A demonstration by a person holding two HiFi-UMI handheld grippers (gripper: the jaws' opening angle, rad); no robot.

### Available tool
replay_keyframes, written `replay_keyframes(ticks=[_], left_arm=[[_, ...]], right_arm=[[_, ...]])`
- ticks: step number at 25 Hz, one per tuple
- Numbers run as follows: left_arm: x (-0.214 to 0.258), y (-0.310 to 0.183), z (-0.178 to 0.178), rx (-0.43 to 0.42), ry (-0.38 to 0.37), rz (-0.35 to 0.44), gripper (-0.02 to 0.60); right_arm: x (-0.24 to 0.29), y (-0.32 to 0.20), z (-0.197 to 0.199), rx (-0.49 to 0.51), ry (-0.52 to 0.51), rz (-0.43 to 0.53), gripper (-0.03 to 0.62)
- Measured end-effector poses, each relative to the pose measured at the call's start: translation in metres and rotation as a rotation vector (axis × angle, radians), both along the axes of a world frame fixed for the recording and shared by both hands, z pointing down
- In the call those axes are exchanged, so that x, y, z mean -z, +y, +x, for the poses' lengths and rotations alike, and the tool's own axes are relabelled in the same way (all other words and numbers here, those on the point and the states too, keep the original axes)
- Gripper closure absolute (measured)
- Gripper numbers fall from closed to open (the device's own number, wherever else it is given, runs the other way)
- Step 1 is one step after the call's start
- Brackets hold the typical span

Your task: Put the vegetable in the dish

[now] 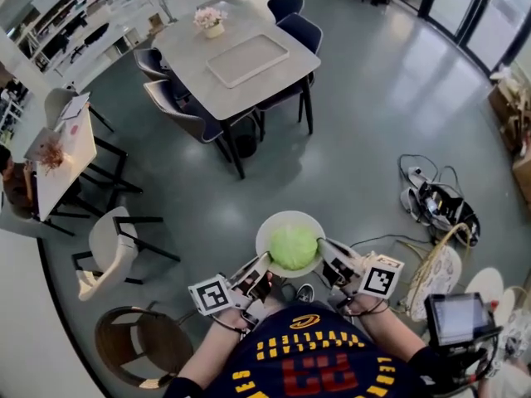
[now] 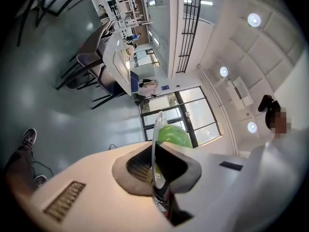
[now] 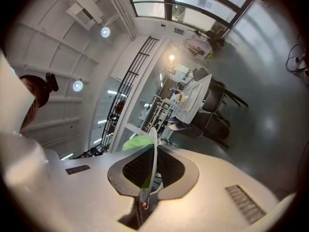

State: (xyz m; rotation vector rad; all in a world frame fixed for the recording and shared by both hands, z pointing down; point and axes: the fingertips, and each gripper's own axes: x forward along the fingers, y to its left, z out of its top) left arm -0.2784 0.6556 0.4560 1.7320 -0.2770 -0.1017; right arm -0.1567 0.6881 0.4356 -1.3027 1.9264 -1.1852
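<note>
Green and round, the vegetable (image 1: 293,248) already sits in the white dish (image 1: 276,222) at the head view's lower centre, left gripper (image 1: 263,265) and right gripper (image 1: 327,253) each clamped on its rim, so the next move probably calls for level carrying.

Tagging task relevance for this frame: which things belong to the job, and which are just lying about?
Job:
- green vegetable, sitting in the white dish
- left gripper and right gripper, each shut on the dish rim

Lying about:
- grey table with tray and flower pot
- dark chair
- cable tangle on the floor
- tablet
</note>
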Motion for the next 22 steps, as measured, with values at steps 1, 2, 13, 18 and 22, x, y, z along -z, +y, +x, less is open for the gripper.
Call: replay_keyframes(ticks=[1,2,13,18,22], left_arm=[[-0.002,-0.013,0.002,-0.003,0.000,-0.004,0.571],[-0.004,-0.026,0.003,-0.007,0.001,-0.008,0.571],[0.001,-0.173,0.015,-0.092,0.047,-0.021,0.571],[0.003,-0.219,0.017,-0.097,0.074,-0.013,0.571],[0.003,-0.240,0.015,-0.063,0.078,-0.035,0.571]], right_arm=[[-0.002,-0.012,0.001,-0.004,-0.003,-0.004,0.576],[-0.003,-0.024,0.003,-0.011,-0.008,-0.009,0.576],[0.007,-0.161,0.012,-0.111,0.024,-0.045,0.576],[0.008,-0.207,0.013,-0.113,0.028,-0.046,0.576],[0.011,-0.233,0.013,-0.095,0.028,-0.043,0.576]])
